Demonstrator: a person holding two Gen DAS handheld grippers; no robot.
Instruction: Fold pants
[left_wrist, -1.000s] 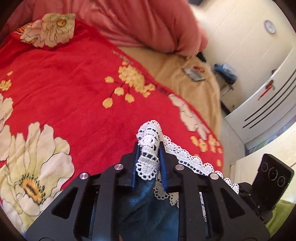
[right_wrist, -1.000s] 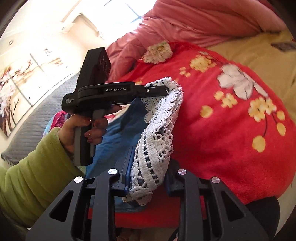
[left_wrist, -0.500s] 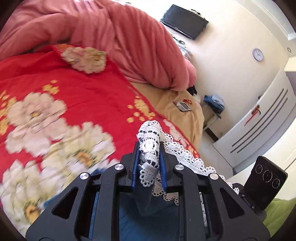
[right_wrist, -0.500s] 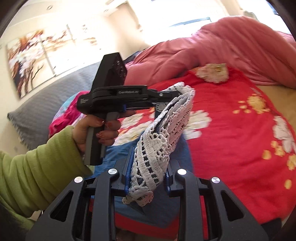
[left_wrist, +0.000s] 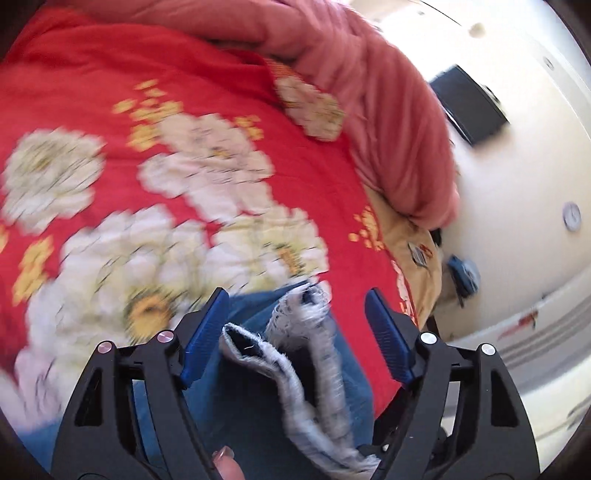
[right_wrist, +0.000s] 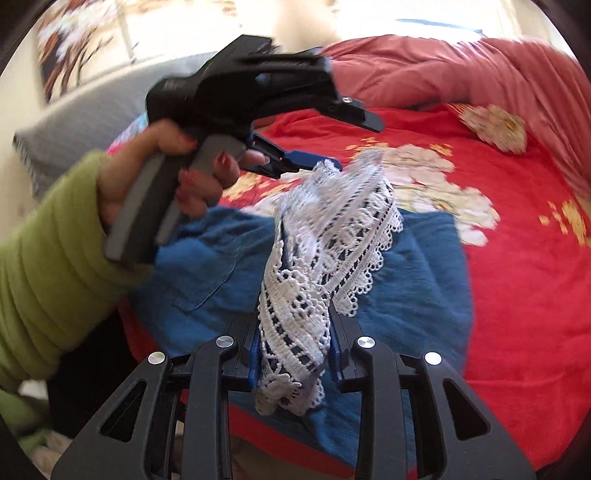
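Blue denim pants (right_wrist: 417, 266) with a white lace hem (right_wrist: 325, 251) lie folded over on the red flowered blanket (right_wrist: 517, 236). In the left wrist view my left gripper (left_wrist: 295, 299) is opening: its blue pads (left_wrist: 208, 328) stand wide apart, and the lace hem (left_wrist: 314, 354) lies loose between them, touched by neither. That same left gripper (right_wrist: 354, 136), held by a hand in a green sleeve, shows above the pants in the right wrist view. My right gripper (right_wrist: 295, 332) is shut on a bunch of the lace hem.
A pink quilt (left_wrist: 388, 110) is heaped along the far side of the bed. A grey headboard (right_wrist: 74, 122) and a painting stand at the left in the right wrist view. White cabinets (left_wrist: 546, 321) and a dark screen (left_wrist: 469, 107) line the wall beyond the bed.
My left gripper has let go of the lace hem, its jaws now wide. Both hands swept across the bed and rolled, carrying the hem over the blue denim.
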